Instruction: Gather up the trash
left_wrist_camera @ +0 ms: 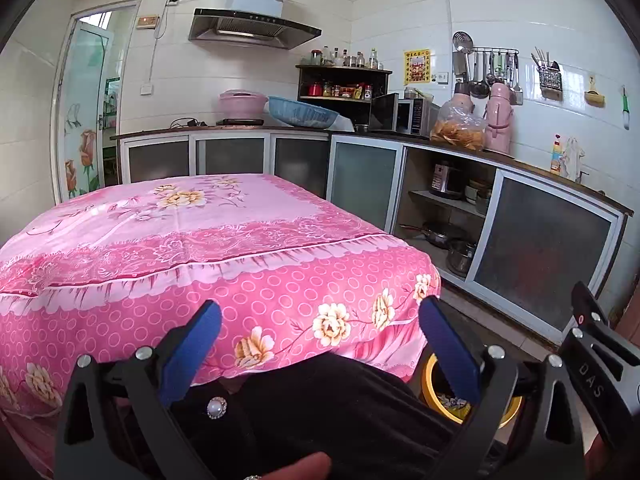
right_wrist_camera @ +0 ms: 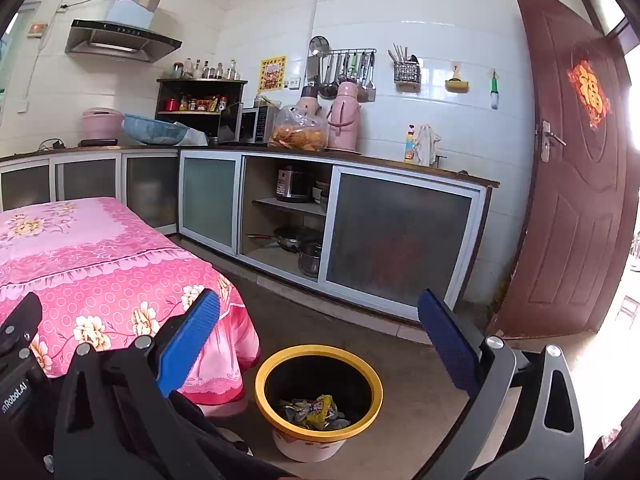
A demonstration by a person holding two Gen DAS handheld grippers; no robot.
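So, going from the left of each view to the right:

Table: the table [left_wrist_camera: 168,236] fills the left and centre of the left wrist view, under a pink flowered cloth; no wrappers show on the part of the top in view, which suggests the clearing is done or nearly so.

Left gripper: the left gripper [left_wrist_camera: 320,344] sits low at the bottom centre of its view, held back over the person's dark lap with its blue fingers wide apart and nothing between them, probably because it has nothing to carry.

Bin: the bin [right_wrist_camera: 378,386], yellow-rimmed, stands on the floor in the lower centre of the right wrist view, just beside the hanging cloth at the table's corner, likely so trash can drop in with a short reach.

Trash: the trash [right_wrist_camera: 314,412], crumpled wrappers, lies at the bottom of the bin.

Right gripper: the right gripper [right_wrist_camera: 320,344] hangs above and in front of the bin, fingers spread wide and empty, as suits a release.
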